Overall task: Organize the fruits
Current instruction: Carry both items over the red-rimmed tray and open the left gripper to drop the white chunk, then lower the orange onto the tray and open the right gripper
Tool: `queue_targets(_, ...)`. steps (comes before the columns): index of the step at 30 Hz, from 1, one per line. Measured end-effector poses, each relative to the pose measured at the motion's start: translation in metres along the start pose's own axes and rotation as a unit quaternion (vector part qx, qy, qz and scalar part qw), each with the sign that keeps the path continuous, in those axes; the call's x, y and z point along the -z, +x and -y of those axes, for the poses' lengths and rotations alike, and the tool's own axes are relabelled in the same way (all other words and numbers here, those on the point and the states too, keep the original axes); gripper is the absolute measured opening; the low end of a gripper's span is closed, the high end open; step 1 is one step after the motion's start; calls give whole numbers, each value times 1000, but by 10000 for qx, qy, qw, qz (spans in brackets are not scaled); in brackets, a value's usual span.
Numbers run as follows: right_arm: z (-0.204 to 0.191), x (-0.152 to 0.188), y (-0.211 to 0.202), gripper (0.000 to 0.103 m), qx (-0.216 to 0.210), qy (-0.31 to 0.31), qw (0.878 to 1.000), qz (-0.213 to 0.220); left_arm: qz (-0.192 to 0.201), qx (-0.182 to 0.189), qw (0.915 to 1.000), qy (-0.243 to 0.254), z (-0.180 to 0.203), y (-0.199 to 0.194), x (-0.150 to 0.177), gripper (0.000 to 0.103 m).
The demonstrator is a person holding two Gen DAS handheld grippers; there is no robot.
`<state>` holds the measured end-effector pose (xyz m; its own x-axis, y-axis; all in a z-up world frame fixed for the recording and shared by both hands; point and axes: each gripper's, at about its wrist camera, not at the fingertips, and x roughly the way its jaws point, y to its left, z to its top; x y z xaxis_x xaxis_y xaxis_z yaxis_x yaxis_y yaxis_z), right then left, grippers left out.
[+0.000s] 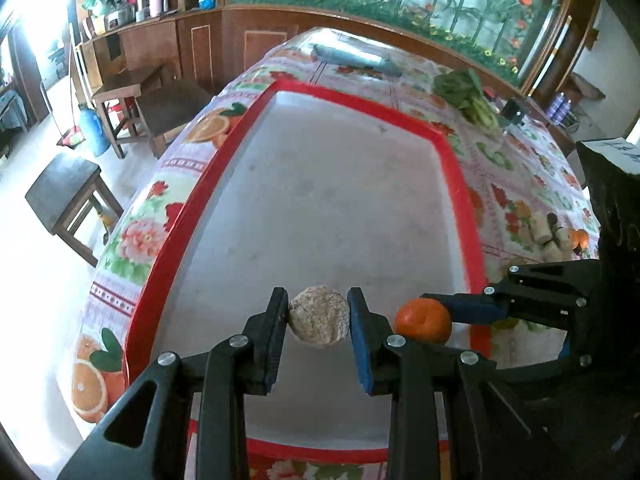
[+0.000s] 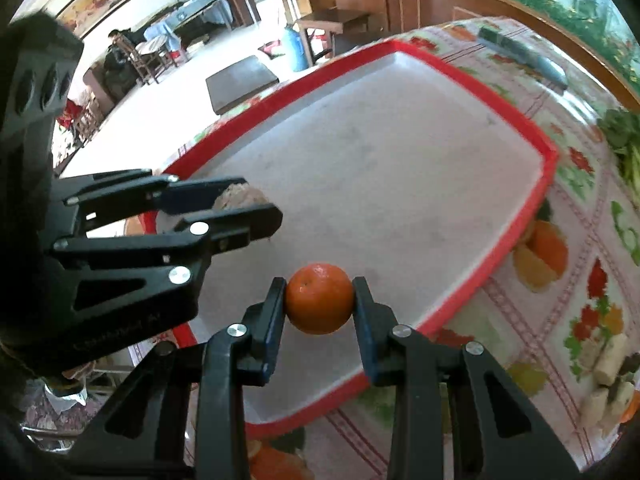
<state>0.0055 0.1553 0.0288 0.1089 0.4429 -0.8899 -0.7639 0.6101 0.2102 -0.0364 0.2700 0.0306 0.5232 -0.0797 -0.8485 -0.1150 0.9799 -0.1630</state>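
Now orange [image 2: 320, 298] clamped between right gripper [image 2: 320, 300] fingers [image 2: 276, 312], over tray [image 2: 400, 152].

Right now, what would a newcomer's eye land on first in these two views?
Each gripper holds a round fruit over the near end of the red-rimmed tray: the left gripper grips a rough tan fruit, and the right gripper grips an orange just beside it. The tray's white floor looks bare. Leafy greens lie on the tablecloth beyond the tray's far right corner.
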Motion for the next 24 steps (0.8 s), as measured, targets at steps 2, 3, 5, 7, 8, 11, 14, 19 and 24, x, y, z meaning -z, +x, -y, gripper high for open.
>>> queue_targets(2, -3, 1, 6, 35, -21, -35, 10000, -57, -59, -58, 10000, -41, -4, 3, 1, 30)
queue_targets(3, -3, 1, 7, 35, -27, -35, 10000, -71, -92, -87, 9999, -66, -5, 4, 1, 30)
queue_targets(5, -3, 1, 8, 35, -24, -40, 10000, -86, -145, -127, 9998, -104, -7, 5, 2, 30)
queue_targets(7, -3, 2, 7, 35, -7, -44, 10000, -81, -234, -117, 9996, -112, -7, 6, 3, 31)
queue_targets(8, -3, 2, 7, 35, -1, -43, 9999, -93, -232, -145, 9996, -85, -7, 5, 4, 34)
queue_targets(11, -2, 2, 7, 36, 42, -50, 9999, -104, -199, -370, 9991, -12, -3, 1, 4, 48)
queue_targets(14, -1, 2, 8, 40, 49, -62, 9999, -126, -169, -431, 9989, -30, -3, -3, 6, 56)
queue_targets(19, -3, 5, 5, 56, 59, -92, 9999, -101, -224, -517, 9984, -61, -5, -5, 7, 58)
queue_targets(24, -3, 11, 0, 56, 42, -67, 10000, -47, -258, -591, 9979, -75, -3, -9, 12, 58)
